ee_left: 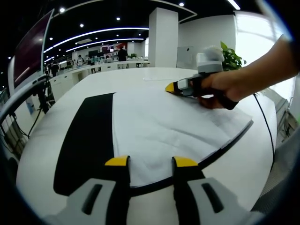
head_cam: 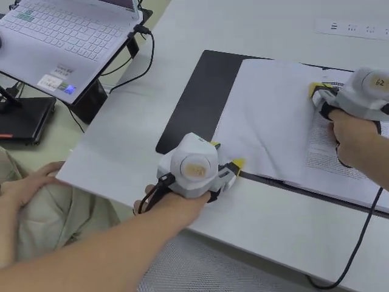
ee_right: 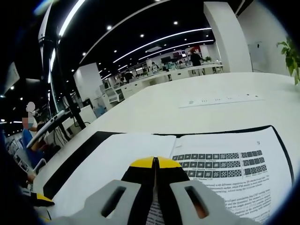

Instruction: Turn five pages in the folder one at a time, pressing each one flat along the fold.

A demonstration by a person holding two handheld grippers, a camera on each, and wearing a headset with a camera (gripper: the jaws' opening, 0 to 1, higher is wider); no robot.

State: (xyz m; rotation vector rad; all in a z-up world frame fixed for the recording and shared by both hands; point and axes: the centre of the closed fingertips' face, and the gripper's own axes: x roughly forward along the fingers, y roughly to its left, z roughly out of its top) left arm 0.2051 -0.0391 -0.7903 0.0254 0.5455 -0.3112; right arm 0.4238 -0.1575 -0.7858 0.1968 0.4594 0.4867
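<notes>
Black folder (head_cam: 194, 97) lies open on the white table (head_cam: 261, 30), from the centre to the right edge of the head view. A blank turned page (head_cam: 267, 115) rests flat on the folder's left half, and a printed page (head_cam: 322, 146) is exposed at the right. The left gripper (head_cam: 226, 155) sits at lower centre, at the page's near edge. The right gripper (head_cam: 319, 94), at the right, bears down close to the fold. A laptop (head_cam: 67, 42) stands in the upper left.

In the left gripper view, the left gripper (ee_left: 151, 161) has its jaws parted at the bottom of the frame. The near edge of the turned page (ee_left: 159, 122) lies between the tips, but nothing is pinched. The folder (ee_left: 84, 136) shows as a dark band at the left, and the right gripper (ee_left: 171, 87) is at upper right on the paper.

In the right gripper view, the right gripper (ee_right: 153, 163) has its jaws closed together at lower centre, with nothing visible between them. Its tips point along the fold between the turned page (ee_right: 122, 154) and the printed page (ee_right: 225, 164). The folder (ee_right: 75, 161) edges the left.

At least one page looks turned, and pressing it flat seems to be the step in hand. How many of the five are done cannot be told.
</notes>
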